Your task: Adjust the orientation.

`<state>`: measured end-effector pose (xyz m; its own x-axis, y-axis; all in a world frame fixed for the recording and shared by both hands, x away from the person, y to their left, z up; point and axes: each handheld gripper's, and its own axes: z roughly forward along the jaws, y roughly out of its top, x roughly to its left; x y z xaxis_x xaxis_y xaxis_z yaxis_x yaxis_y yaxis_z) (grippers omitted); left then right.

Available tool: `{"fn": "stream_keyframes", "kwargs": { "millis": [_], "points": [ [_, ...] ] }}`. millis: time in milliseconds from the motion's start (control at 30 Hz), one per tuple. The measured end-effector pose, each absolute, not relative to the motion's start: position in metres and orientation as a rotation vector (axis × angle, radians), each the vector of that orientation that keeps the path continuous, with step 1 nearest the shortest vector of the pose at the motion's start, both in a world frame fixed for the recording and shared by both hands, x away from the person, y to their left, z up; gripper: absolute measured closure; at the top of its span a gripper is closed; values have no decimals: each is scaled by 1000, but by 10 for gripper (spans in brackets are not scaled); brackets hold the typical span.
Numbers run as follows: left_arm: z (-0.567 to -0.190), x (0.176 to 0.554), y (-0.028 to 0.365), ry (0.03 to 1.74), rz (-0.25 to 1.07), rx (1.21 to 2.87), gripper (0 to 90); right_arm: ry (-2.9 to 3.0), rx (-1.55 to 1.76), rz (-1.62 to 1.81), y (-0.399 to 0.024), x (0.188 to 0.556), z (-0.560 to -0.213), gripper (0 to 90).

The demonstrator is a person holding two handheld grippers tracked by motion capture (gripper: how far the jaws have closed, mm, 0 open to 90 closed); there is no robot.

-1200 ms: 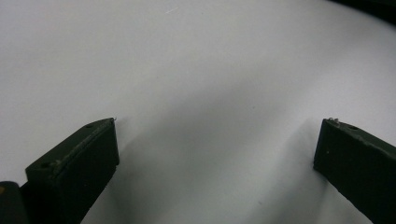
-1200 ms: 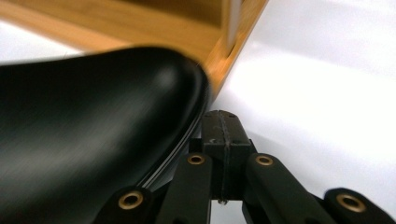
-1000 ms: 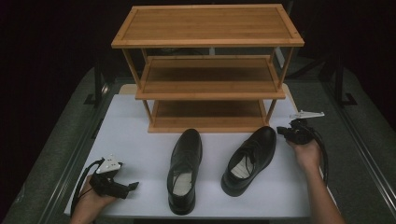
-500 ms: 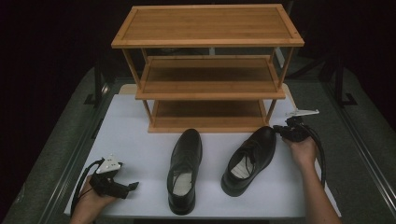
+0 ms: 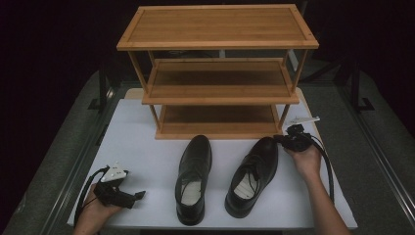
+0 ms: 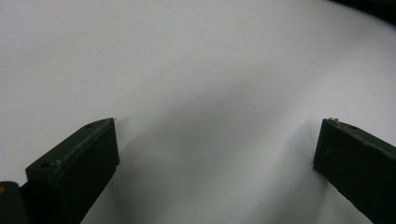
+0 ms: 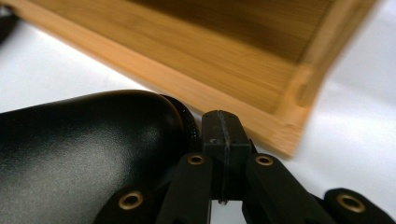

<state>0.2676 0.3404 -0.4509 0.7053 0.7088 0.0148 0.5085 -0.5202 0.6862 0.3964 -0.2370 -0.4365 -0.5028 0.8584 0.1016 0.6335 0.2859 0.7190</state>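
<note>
White table top (image 5: 147, 147) sits against a dark surround, carrying a three-tier bamboo shoe rack (image 5: 218, 73) at the far side. Two black leather dress shoes stand in front of the rack, toes toward it: the left shoe (image 5: 193, 178) lies roughly straight, the right shoe (image 5: 252, 174) is angled with its toe tipped toward the right. Both are on the table, not on any shelf.

Your right gripper (image 5: 284, 140) is at the toe of the right shoe, near the rack's lower right corner. In the right gripper view its jaws are pressed together with nothing between them, their tip (image 7: 223, 135) just beside the shoe's toe cap (image 7: 88, 149); you cannot tell from the pictures whether they touch the leather.

Your left gripper (image 5: 139, 195) rests in your left hand (image 5: 95, 213) near the table's front left corner, well apart from both shoes. Its jaws stand wide apart over bare white surface, holding nothing
</note>
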Motion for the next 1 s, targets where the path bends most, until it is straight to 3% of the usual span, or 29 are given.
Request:
{"fn": "stream_keyframes", "kwargs": {
  "millis": [200, 533, 1000],
  "points": [
    [-451, 268, 340, 922, 386, 2237, 0, 2285, 1318, 1032, -221, 392, -436, 899],
    [-451, 268, 340, 922, 386, 2237, 0, 2242, 1342, 1080, -241, 376, -426, 899],
    [-451, 267, 340, 920, 386, 2240, 0, 2323, 1262, 1150, -238, 291, -426, 899]
  ]
}}
